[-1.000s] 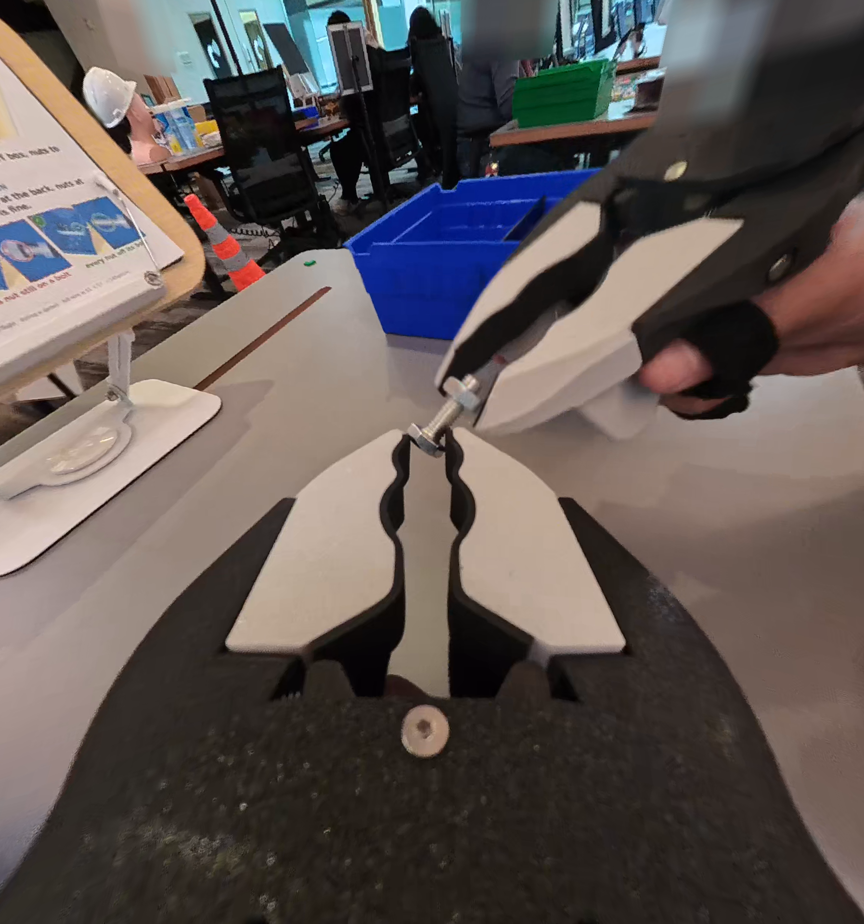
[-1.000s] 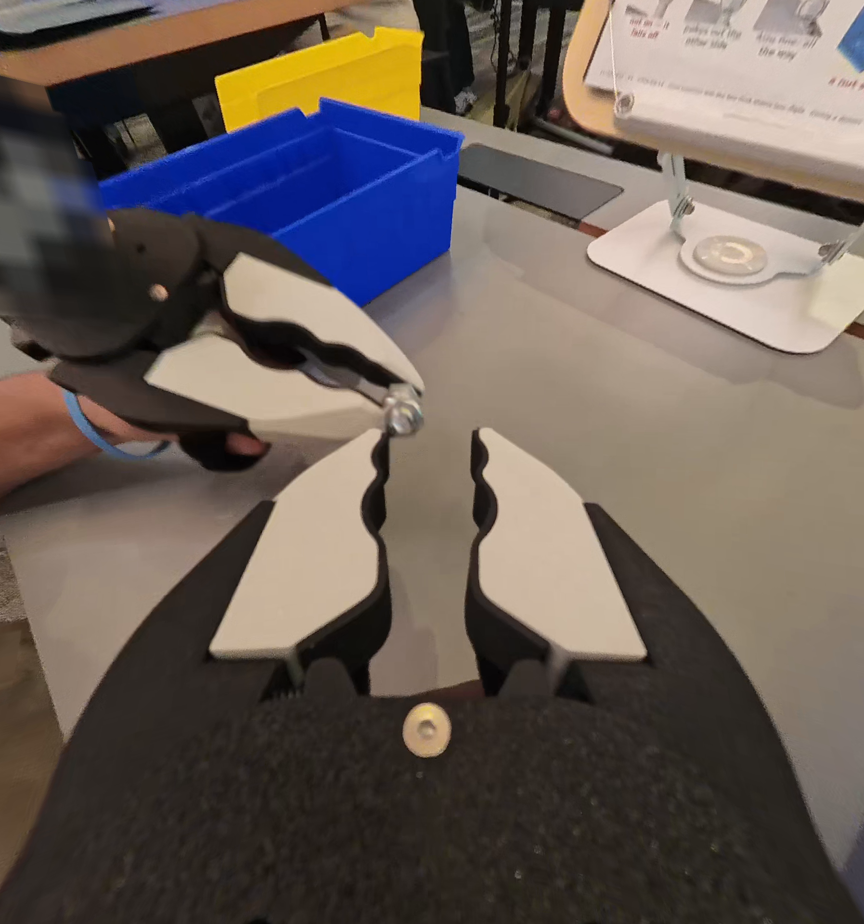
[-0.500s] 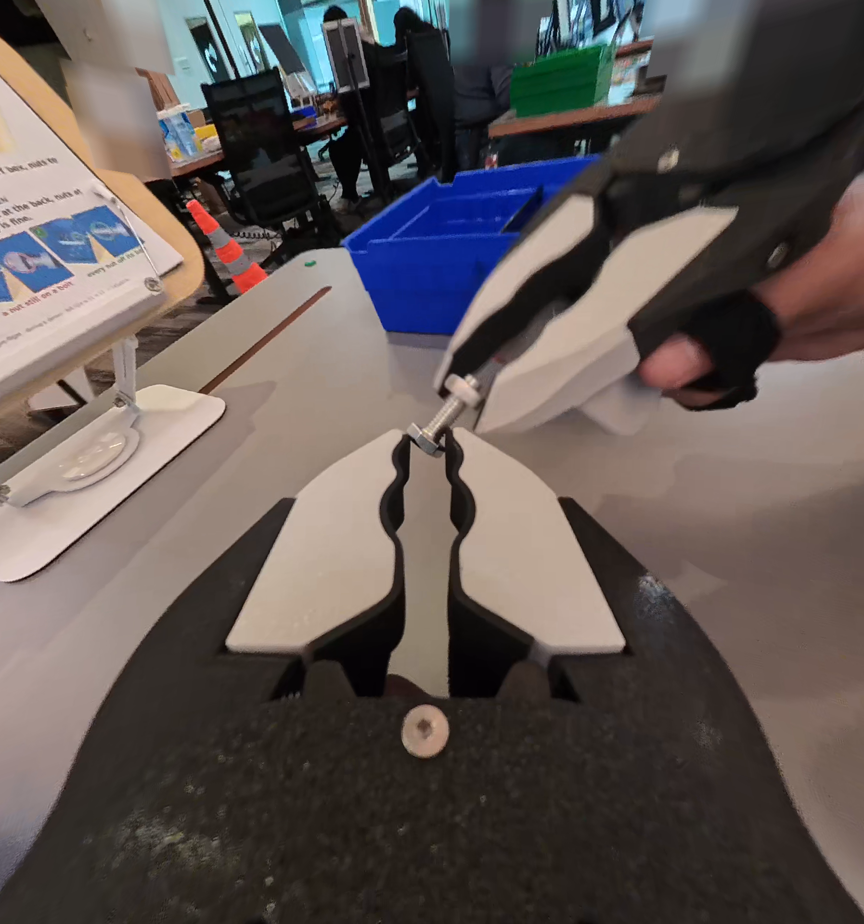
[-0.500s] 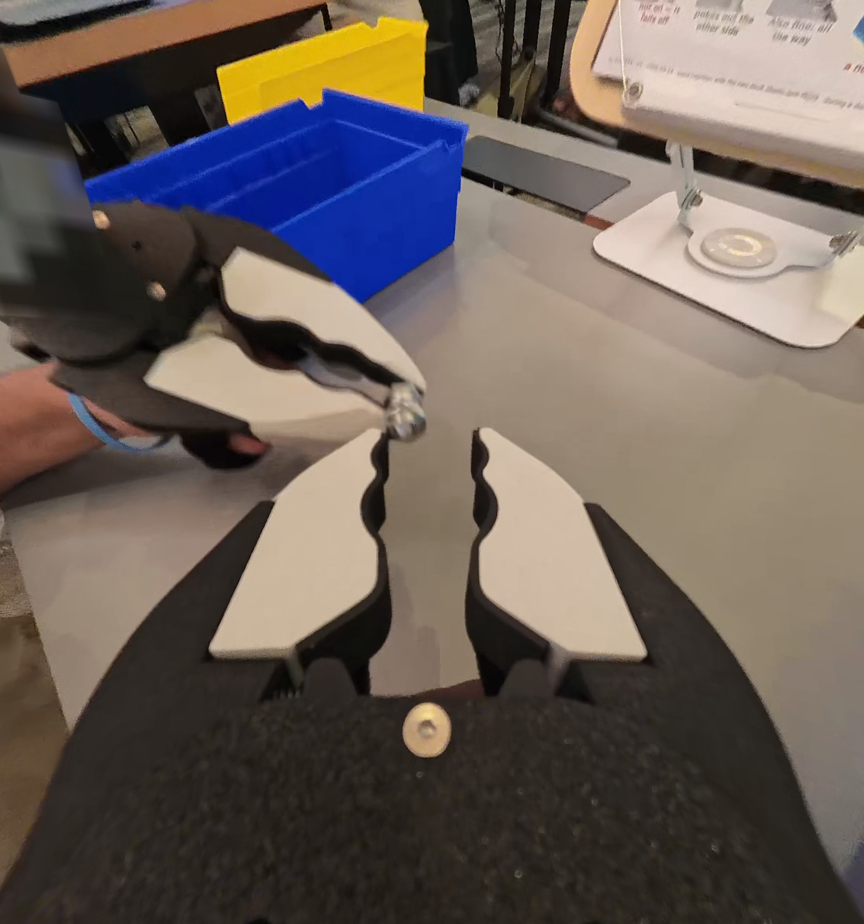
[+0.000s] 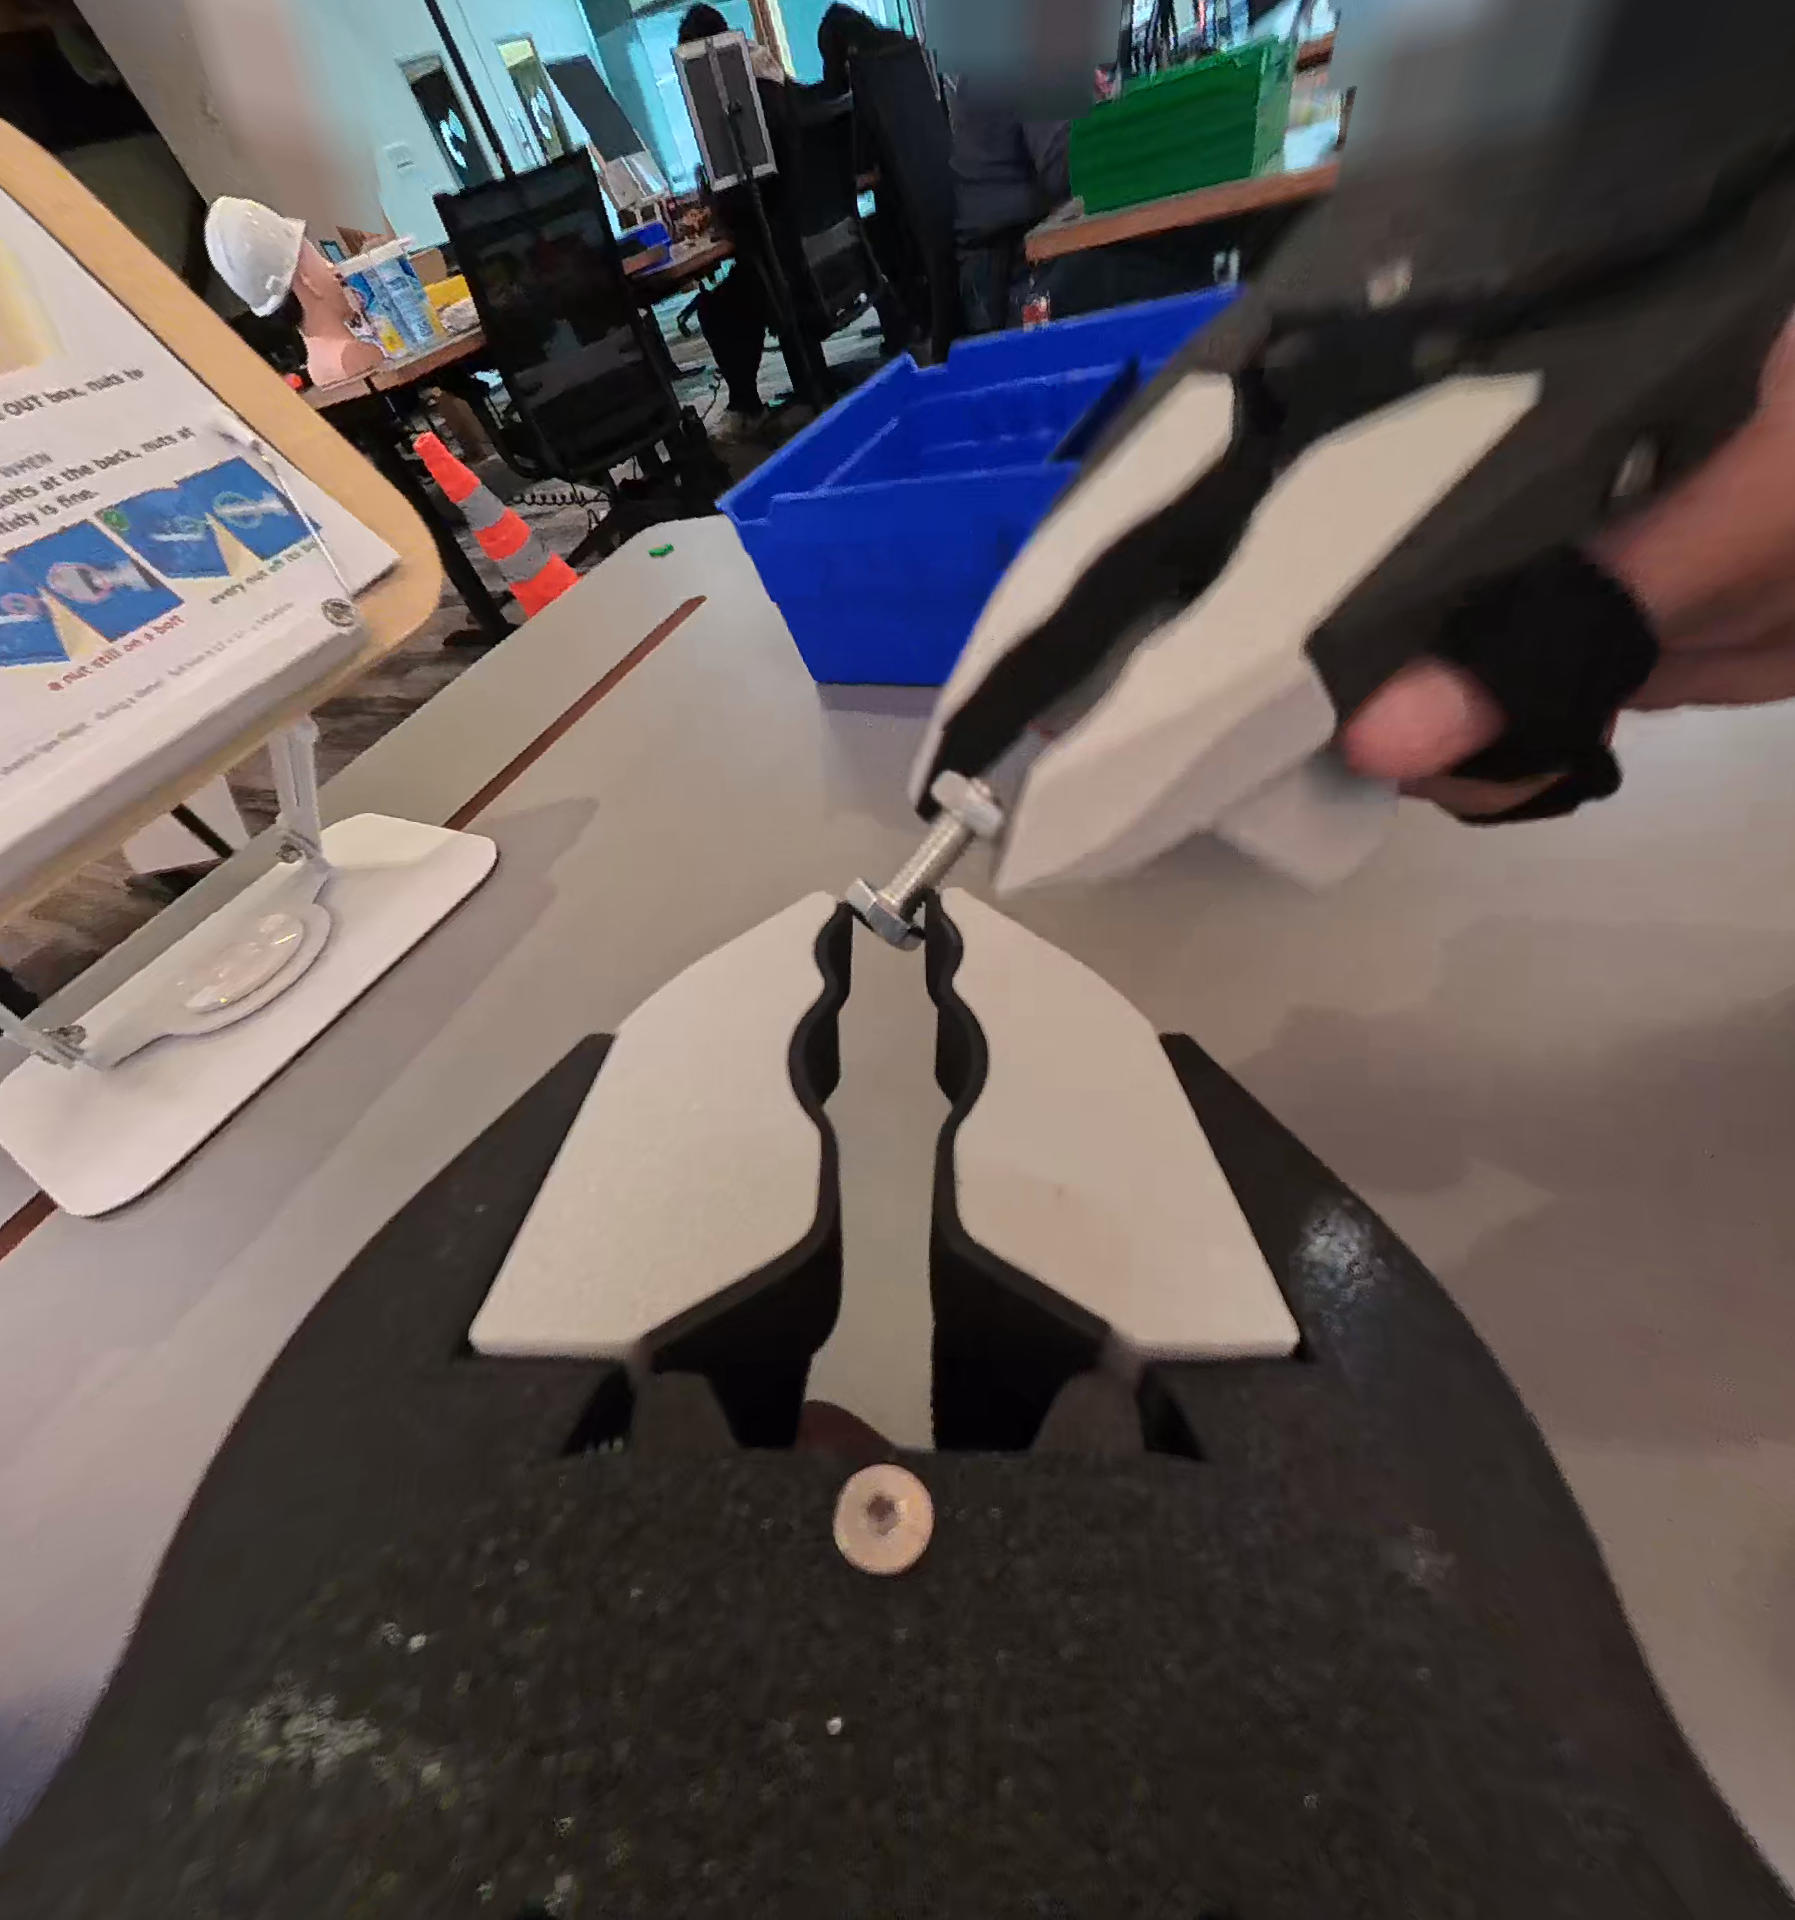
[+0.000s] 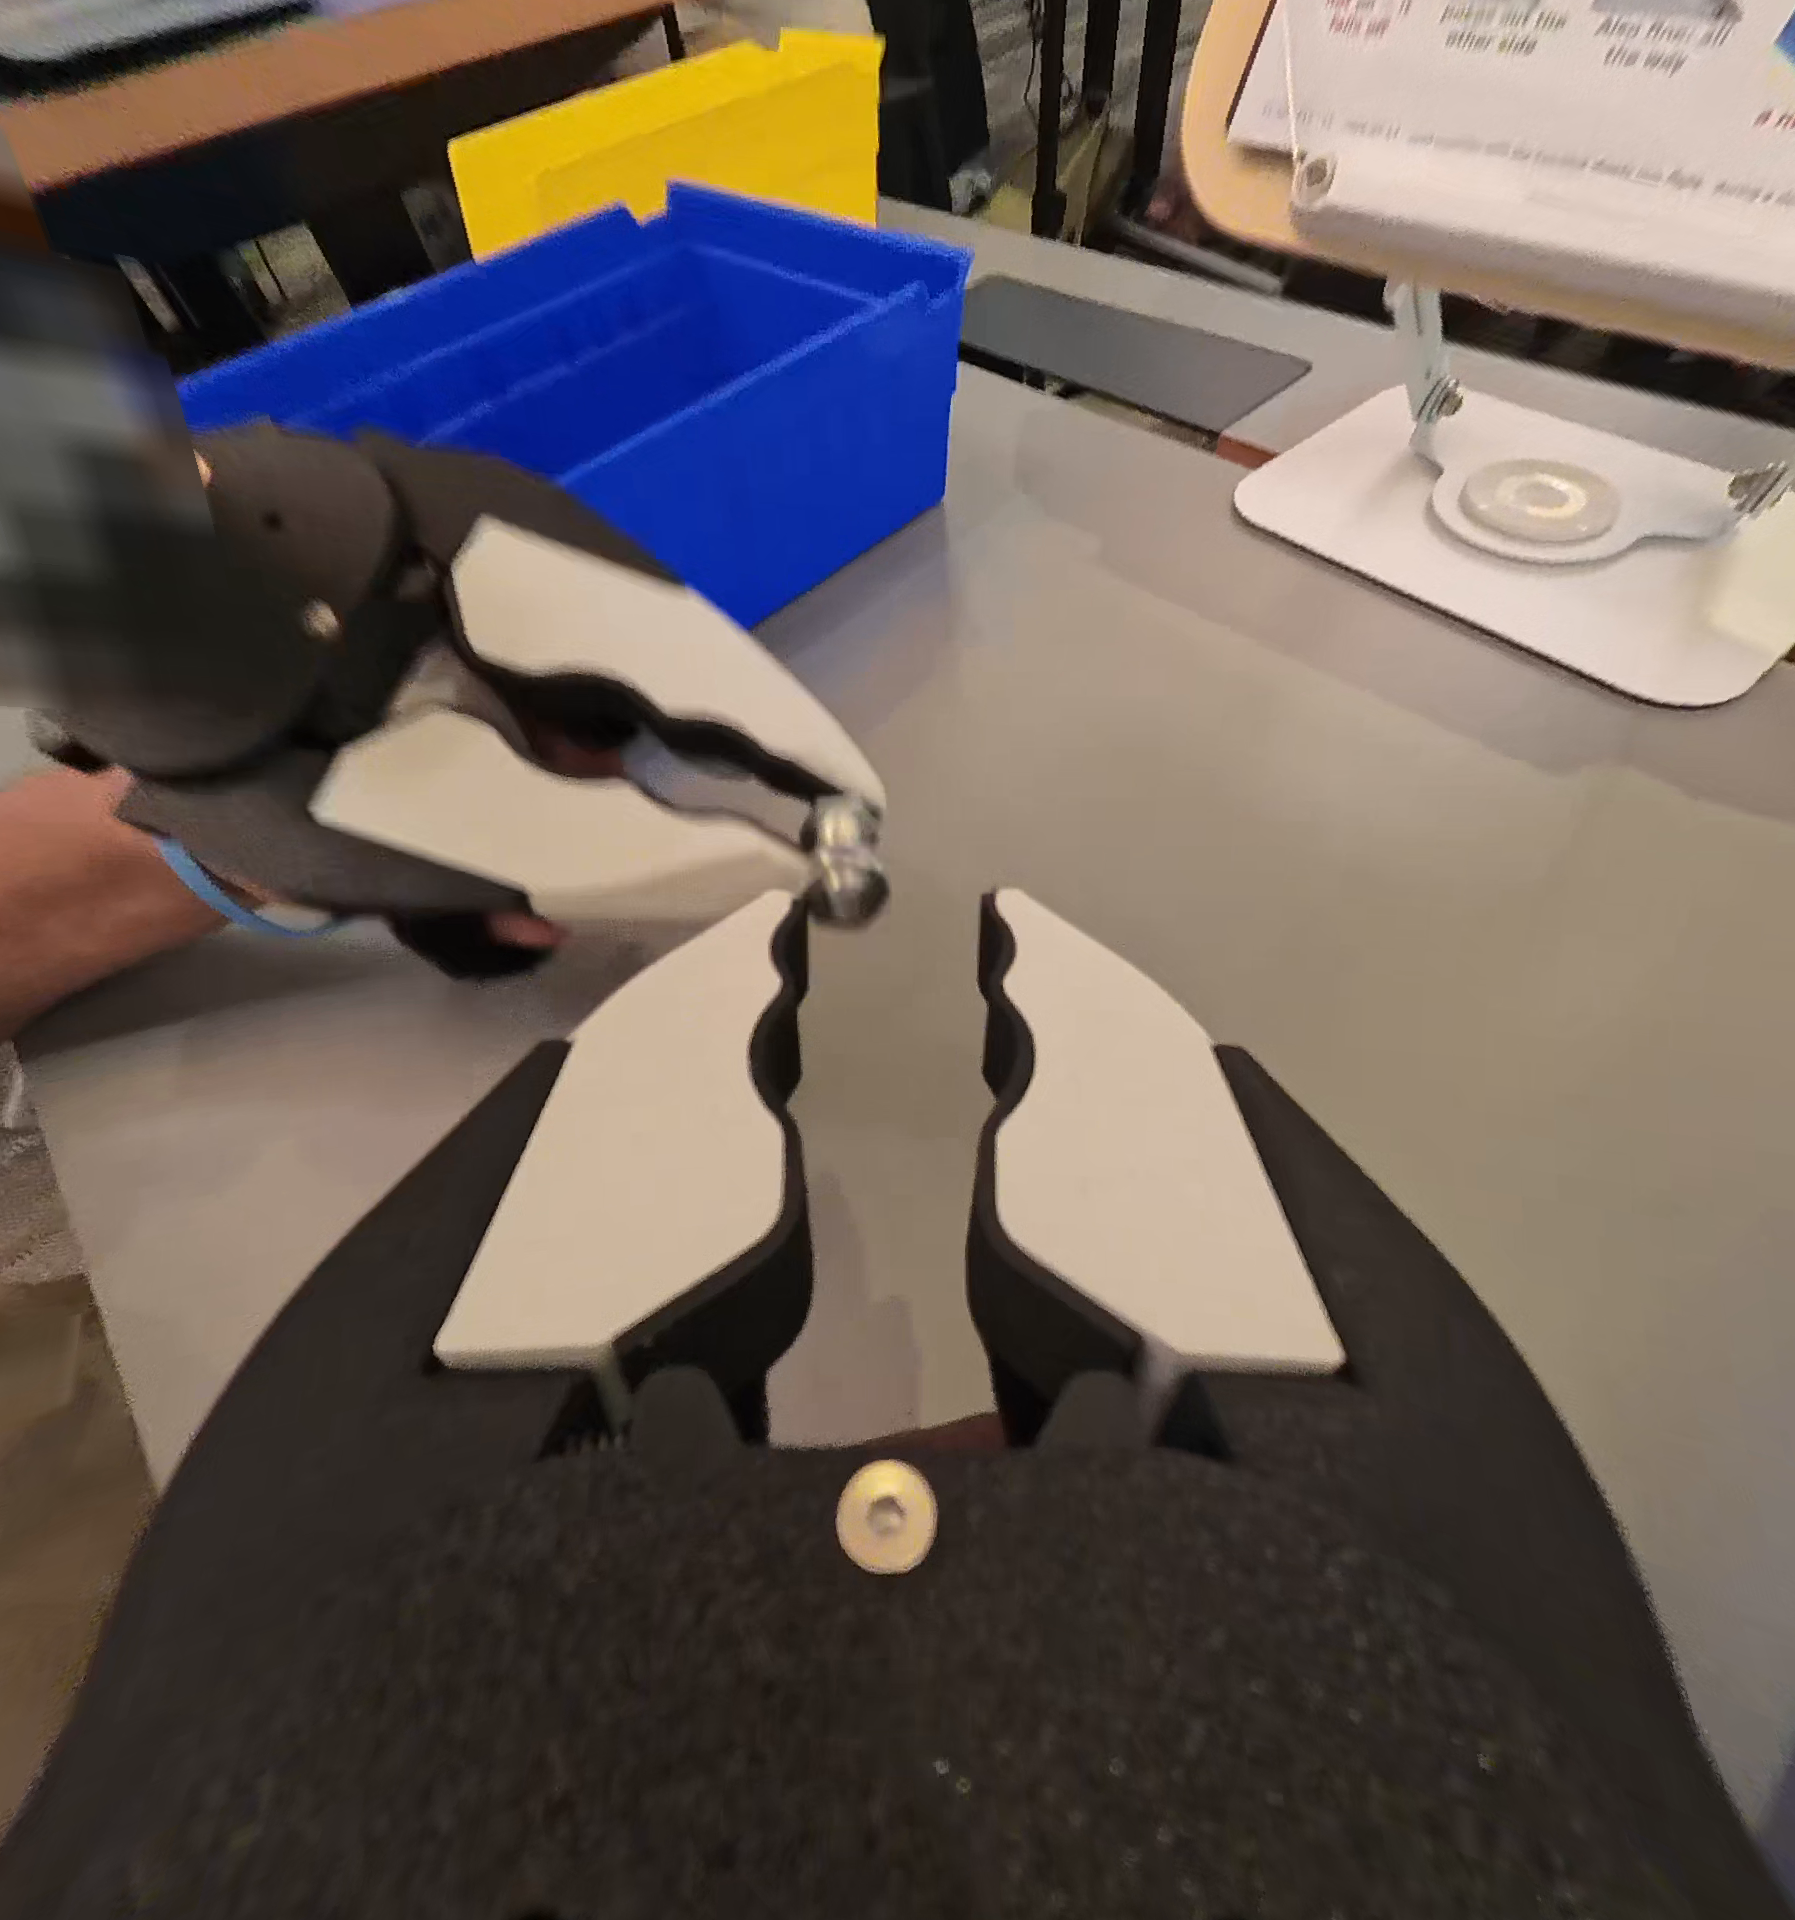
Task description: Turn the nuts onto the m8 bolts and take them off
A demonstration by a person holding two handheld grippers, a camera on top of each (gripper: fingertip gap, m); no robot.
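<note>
Spanning both views, grey table (image 5: 1495,1195) bears blue bin (image 6: 768,436).

A grey table (image 6: 1288,883) is carrying a blue bin (image 6: 768,416) and a white stand base (image 6: 1558,561), well apart

one bolt (image 5: 919,876), one nut (image 5: 966,805), two tongs (image 5: 888,914), one blue bin (image 5: 903,540)
</note>
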